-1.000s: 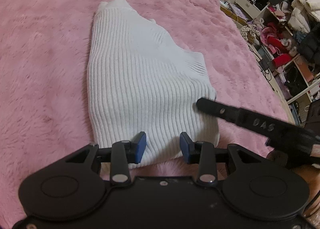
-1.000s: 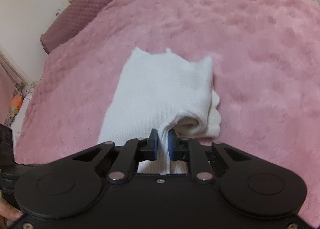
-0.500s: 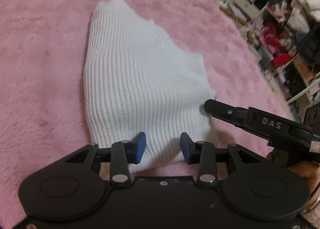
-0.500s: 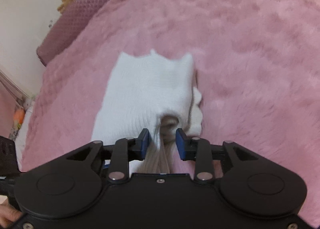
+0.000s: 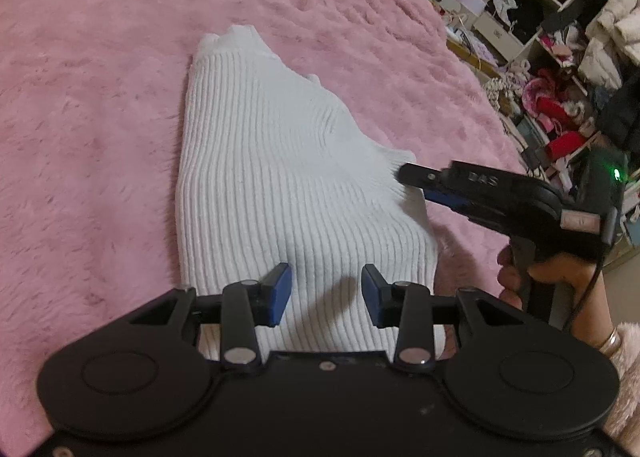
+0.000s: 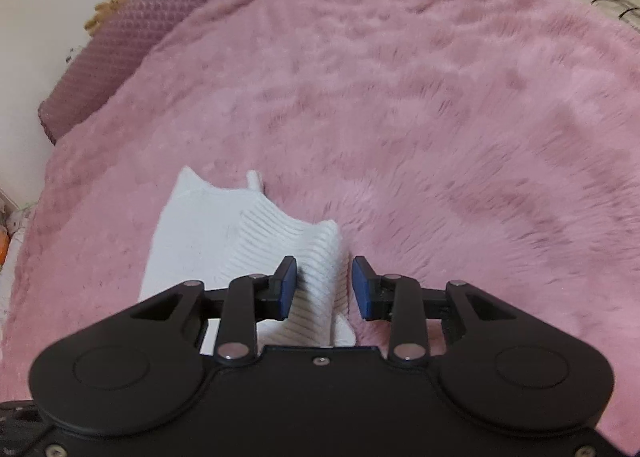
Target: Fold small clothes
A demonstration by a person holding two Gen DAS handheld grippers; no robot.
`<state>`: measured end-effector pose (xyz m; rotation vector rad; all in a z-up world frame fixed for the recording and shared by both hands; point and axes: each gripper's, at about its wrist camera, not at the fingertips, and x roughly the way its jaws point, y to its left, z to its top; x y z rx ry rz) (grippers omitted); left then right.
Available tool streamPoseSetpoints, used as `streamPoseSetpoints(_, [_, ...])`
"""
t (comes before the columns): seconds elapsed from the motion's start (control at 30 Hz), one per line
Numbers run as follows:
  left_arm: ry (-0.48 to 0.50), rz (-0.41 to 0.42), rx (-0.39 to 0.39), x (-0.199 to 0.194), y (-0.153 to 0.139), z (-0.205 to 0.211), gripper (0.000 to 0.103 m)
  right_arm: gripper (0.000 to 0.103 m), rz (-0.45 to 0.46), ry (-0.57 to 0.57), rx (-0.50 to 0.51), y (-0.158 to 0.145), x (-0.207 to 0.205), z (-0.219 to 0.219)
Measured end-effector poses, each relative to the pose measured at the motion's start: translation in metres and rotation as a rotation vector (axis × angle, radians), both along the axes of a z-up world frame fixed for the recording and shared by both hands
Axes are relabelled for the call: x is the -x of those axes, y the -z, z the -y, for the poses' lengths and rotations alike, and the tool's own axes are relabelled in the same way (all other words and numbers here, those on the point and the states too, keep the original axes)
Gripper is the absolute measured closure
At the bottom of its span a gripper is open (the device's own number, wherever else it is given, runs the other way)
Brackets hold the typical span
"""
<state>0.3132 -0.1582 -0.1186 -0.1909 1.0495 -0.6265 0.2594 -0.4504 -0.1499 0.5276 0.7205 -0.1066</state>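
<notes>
White ribbed knit sweater (image 5: 288, 193) lay folded, oblong, on fuzzy pink blanket (image 5: 100, 105). Left gripper (image 5: 326, 293) fingers spread over its 6 o'clock hem. Right gripper (image 6: 324, 287) fingers apart, straddling a raised fold.

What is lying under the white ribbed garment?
The white ribbed garment lies on a pink fluffy blanket, which shows all around it. Anything tucked beneath the folded layers is covered.
</notes>
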Motion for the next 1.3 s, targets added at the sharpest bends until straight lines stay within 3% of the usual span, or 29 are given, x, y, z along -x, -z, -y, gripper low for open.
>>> streamPoseSetpoints(0.13, [0.010, -0.003, -0.009, -0.001, 0.003, 0.002, 0.063, 0.091, 0.013, 0.005, 0.050, -0.003, -0.001, -0.004])
streamPoseSetpoints(0.27, [0.009, -0.001, -0.001, -0.001, 0.001, 0.000, 0.063, 0.092, 0.029, 0.004, 0.106, -0.010, -0.006, -0.006])
streamPoseSetpoints(0.4, [0.009, -0.004, -0.012, 0.000, 0.006, 0.003, 0.061, 0.093, -0.020, 0.010, 0.113, 0.003, -0.010, -0.006])
streamPoseSetpoints(0.5, [0.012, -0.003, -0.029, 0.001, 0.001, 0.005, 0.061, 0.088, -0.015, -0.006, 0.117, 0.005, -0.006, -0.008])
streamPoseSetpoints(0.6, [-0.007, 0.006, -0.004, 0.001, -0.013, -0.002, 0.061, 0.072, 0.036, 0.009, 0.142, -0.012, 0.006, -0.009])
streamPoseSetpoints(0.77, [-0.080, 0.057, -0.008, -0.002, -0.028, -0.015, 0.061, 0.072, 0.113, -0.095, 0.237, -0.044, 0.039, -0.036])
streamPoseSetpoints(0.83, [-0.083, 0.039, -0.008, -0.003, -0.024, -0.016, 0.061, 0.072, 0.127, -0.162, 0.300, -0.050, 0.053, -0.056])
streamPoseSetpoints(0.97, [-0.080, 0.023, -0.018, -0.002, -0.012, -0.014, 0.061, 0.076, 0.084, -0.252, 0.341, -0.037, 0.059, -0.076])
streamPoseSetpoints(1.13, [-0.073, 0.006, -0.030, -0.003, -0.002, -0.012, 0.059, 0.079, 0.014, -0.231, 0.338, -0.009, 0.049, -0.071])
streamPoseSetpoints(1.3, [-0.062, 0.020, -0.070, -0.002, 0.005, -0.005, 0.059, 0.079, 0.003, -0.215, 0.318, -0.005, 0.047, -0.069])
